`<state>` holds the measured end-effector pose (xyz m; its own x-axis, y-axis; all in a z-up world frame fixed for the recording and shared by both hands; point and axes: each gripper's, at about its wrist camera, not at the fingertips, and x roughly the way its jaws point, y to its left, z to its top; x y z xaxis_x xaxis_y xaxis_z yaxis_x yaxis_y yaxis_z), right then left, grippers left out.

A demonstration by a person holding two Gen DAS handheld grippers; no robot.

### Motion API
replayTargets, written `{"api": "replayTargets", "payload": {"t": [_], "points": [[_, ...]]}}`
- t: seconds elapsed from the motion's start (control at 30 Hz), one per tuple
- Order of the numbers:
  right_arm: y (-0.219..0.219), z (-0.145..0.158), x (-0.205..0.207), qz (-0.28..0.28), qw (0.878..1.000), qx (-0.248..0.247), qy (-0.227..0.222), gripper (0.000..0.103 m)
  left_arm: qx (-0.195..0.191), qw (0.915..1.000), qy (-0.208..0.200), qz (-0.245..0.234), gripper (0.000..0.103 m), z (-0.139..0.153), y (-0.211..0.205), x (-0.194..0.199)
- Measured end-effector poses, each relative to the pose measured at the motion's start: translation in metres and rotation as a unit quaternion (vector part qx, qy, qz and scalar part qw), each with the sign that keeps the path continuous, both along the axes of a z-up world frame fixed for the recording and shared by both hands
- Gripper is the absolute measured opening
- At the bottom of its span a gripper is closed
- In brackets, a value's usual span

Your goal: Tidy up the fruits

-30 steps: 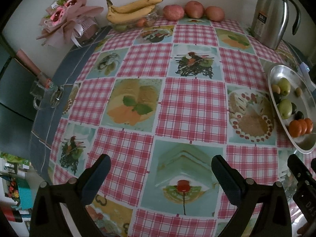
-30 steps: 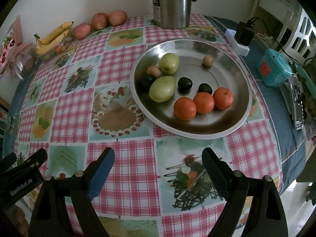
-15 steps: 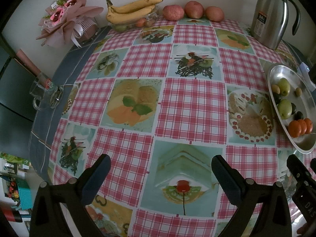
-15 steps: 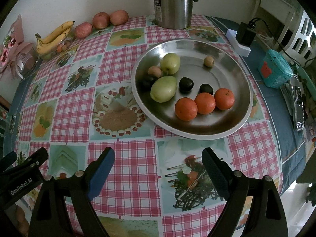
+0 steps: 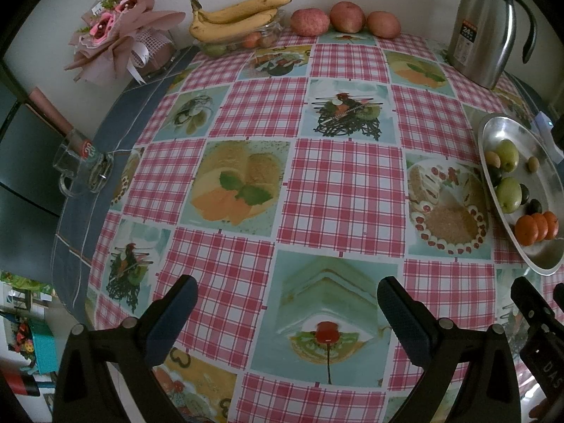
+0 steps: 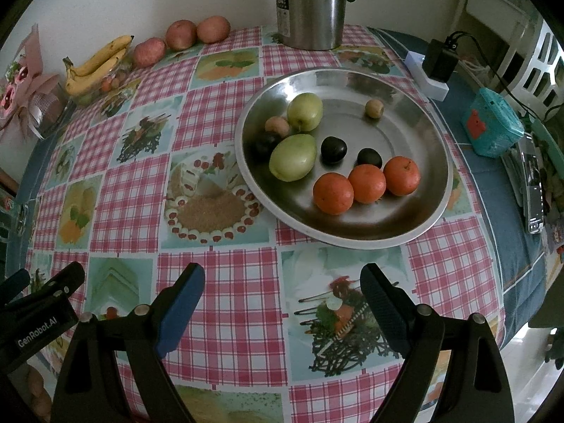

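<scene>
A round steel plate (image 6: 423, 120) holds three oranges (image 6: 366, 183), two green fruits (image 6: 292, 157), dark plums (image 6: 333, 149) and small brown fruits (image 6: 373, 108). The plate also shows at the right edge of the left wrist view (image 5: 521, 137). Bananas (image 5: 236, 17) and three red apples (image 5: 347, 19) lie at the table's far edge. My left gripper (image 5: 287, 303) is open and empty above the checked tablecloth. My right gripper (image 6: 282, 289) is open and empty, just in front of the plate.
A steel thermos jug (image 6: 310, 3) stands behind the plate. A pink flower bouquet (image 5: 116, 38) and a glass mug (image 5: 75, 172) sit at the left. A power strip with charger (image 6: 435, 70), a teal box (image 6: 493, 127) and a phone (image 6: 534, 190) lie at the right.
Both views have shifted very slightly; the plate sits a little higher in the right wrist view. Both grippers stay open and nothing has been picked up.
</scene>
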<state>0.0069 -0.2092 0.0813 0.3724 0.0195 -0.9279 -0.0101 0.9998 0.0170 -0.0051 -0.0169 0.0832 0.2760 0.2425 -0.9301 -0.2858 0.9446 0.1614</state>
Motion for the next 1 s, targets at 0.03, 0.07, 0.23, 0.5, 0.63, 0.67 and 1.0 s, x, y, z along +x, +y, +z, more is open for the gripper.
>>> {"api": "replayTargets", "payload": {"t": [0.03, 0.07, 0.23, 0.5, 0.63, 0.67, 1.0], "points": [[-0.0001, 0.0, 0.0, 0.0, 1.0, 0.0, 0.0, 0.09, 0.0, 1.0, 0.0, 0.0, 0.103, 0.0001, 0.0, 0.0], [0.0, -0.0003, -0.0003, 0.0, 1.0, 0.0, 0.001, 0.09, 0.0, 1.0, 0.0, 0.0, 0.103, -0.0001, 0.0003, 0.0], [0.0002, -0.0015, -0.0004, 0.003, 1.0, -0.001, 0.003, 0.09, 0.0, 1.0, 0.0, 0.0, 0.103, 0.0, 0.0001, 0.0], [0.0001, -0.0013, 0.0005, 0.002, 1.0, -0.001, 0.003, 0.09, 0.0, 1.0, 0.0, 0.0, 0.103, 0.0001, 0.0004, 0.0002], [0.0002, -0.0014, 0.0005, 0.002, 1.0, -0.001, 0.003, 0.09, 0.0, 1.0, 0.0, 0.0, 0.103, 0.0, 0.0007, 0.0004], [0.0003, -0.0013, 0.0004, 0.002, 1.0, -0.001, 0.003, 0.09, 0.0, 1.0, 0.0, 0.0, 0.103, -0.0003, 0.0007, 0.0003], [0.0001, -0.0016, 0.0006, 0.003, 1.0, -0.001, 0.004, 0.09, 0.001, 1.0, 0.001, 0.0, 0.103, -0.001, 0.0013, -0.0008]]}}
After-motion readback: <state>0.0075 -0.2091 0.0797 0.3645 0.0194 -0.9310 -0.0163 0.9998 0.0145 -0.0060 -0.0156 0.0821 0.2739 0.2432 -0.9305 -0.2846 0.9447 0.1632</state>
